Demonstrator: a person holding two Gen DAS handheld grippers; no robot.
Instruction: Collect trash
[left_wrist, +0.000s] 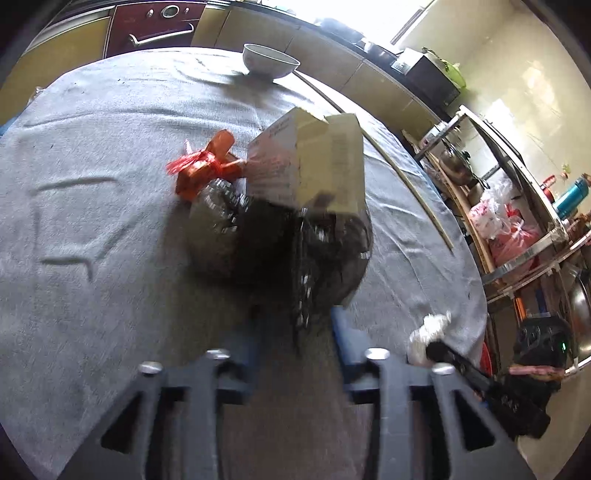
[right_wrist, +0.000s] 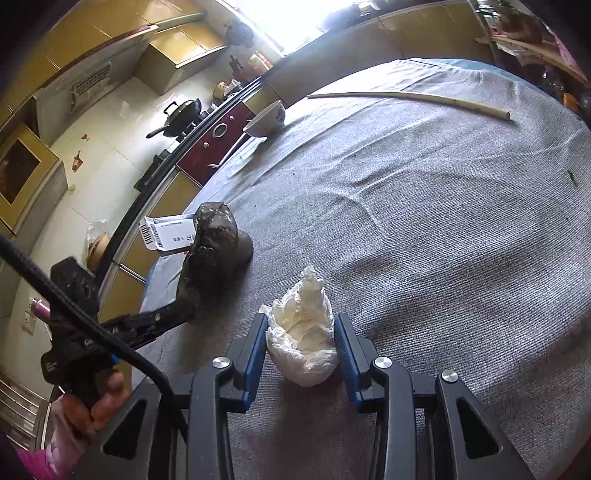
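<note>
A black plastic trash bag (left_wrist: 280, 243) lies on the grey cloth-covered table (left_wrist: 92, 221), with a cardboard box (left_wrist: 310, 162) and an orange wrapper (left_wrist: 207, 166) at its mouth. My left gripper (left_wrist: 295, 332) holds the bag's edge between its blue pads (left_wrist: 341, 332); the left pad is blurred. In the right wrist view the bag (right_wrist: 214, 251) and a white box (right_wrist: 170, 234) show at the left. My right gripper (right_wrist: 301, 339) has its pads against both sides of a crumpled white tissue (right_wrist: 303, 332) on the table. The tissue also shows in the left wrist view (left_wrist: 428, 332).
A white bowl (left_wrist: 269, 61) stands at the table's far edge, also in the right wrist view (right_wrist: 266, 118). A long pale stick (right_wrist: 410, 98) lies near the table's far right edge. A metal rack (left_wrist: 517, 206) with bags and pots stands beside the table.
</note>
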